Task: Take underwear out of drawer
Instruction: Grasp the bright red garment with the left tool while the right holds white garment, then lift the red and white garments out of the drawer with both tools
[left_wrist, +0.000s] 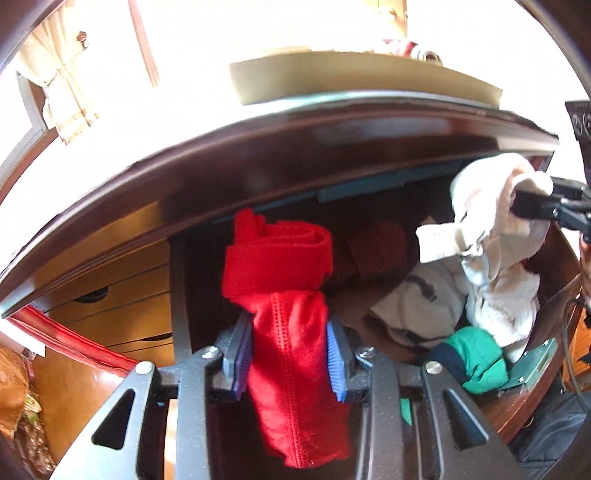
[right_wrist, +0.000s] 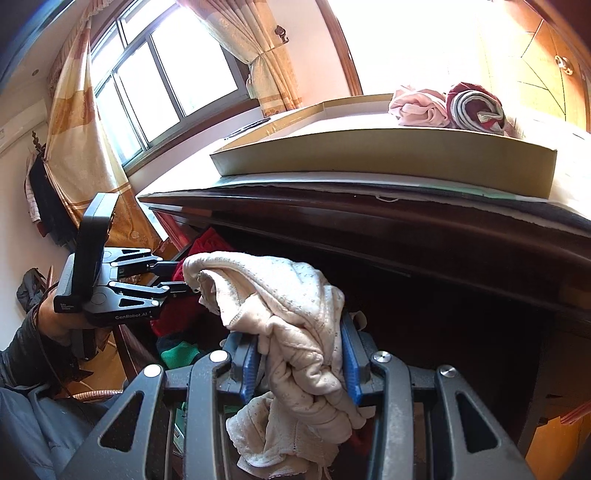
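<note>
Now red underwear (left_wrist: 291, 354) between left jaws

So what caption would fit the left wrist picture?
Left claw grips red underwear above the open drawer of clothes.

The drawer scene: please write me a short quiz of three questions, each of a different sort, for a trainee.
1. True or false: the left tongs are shut on a red garment.
2. Multiple choice: what do the right tongs grip? A) a green garment B) a cream-white garment C) nothing
3. Fill the gap: on top of the dresser stands a flat ____ box, with rolled clothes seen behind it.

Key
1. True.
2. B: the cream-white garment is clamped between the blue pads; the green garment lies in the drawer.
3. Cardboard.
</note>
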